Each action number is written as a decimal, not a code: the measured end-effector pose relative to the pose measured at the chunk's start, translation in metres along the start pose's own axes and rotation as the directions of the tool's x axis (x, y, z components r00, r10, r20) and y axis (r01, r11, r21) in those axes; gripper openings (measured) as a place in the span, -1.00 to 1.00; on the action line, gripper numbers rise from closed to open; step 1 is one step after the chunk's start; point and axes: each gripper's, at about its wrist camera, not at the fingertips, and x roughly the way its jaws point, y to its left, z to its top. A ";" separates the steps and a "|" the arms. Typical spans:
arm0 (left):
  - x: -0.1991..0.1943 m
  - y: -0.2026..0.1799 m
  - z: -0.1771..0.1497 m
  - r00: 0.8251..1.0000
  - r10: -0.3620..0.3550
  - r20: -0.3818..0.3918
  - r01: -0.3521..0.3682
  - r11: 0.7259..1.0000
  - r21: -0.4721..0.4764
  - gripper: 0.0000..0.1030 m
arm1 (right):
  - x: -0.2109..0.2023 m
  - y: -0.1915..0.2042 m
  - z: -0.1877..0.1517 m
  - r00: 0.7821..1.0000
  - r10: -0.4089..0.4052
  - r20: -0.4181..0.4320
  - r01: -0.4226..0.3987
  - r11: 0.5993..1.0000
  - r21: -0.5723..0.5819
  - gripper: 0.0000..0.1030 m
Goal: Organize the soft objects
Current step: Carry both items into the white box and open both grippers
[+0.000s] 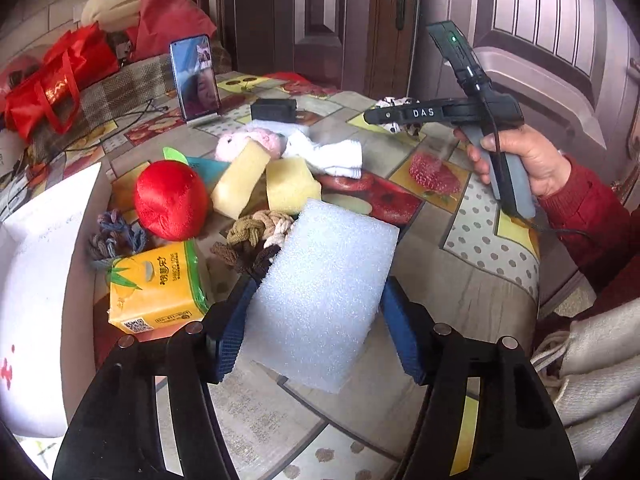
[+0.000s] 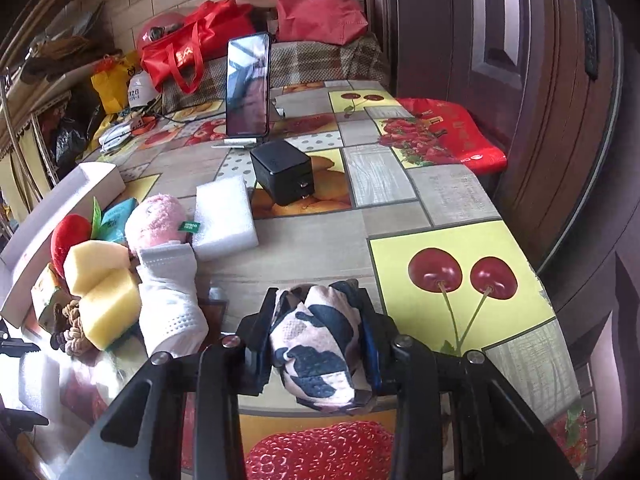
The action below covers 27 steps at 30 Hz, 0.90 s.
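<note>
The left claw point(image 1: 316, 316) is clenched on a white foam block point(image 1: 324, 292), whose long axis runs up and away from the jaws toward the frame's centre; the white box point(image 1: 36, 280) lies at the left edge, likely its destination. The right claw point(image 2: 316, 340) grips a black-and-white patterned cloth point(image 2: 316, 352), seemingly lifted off the table point(image 2: 440, 196), at lower centre

Home: fruit-print tablecloth point(image 2: 460, 196), wooden door point(image 1: 320, 20)
</note>
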 end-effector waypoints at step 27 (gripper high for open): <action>-0.102 0.085 -0.043 0.663 0.646 0.378 -0.491 0.757 -0.430 0.25 | -0.048 0.128 -0.009 0.893 0.255 0.371 -0.183 0.959 -0.218 -0.31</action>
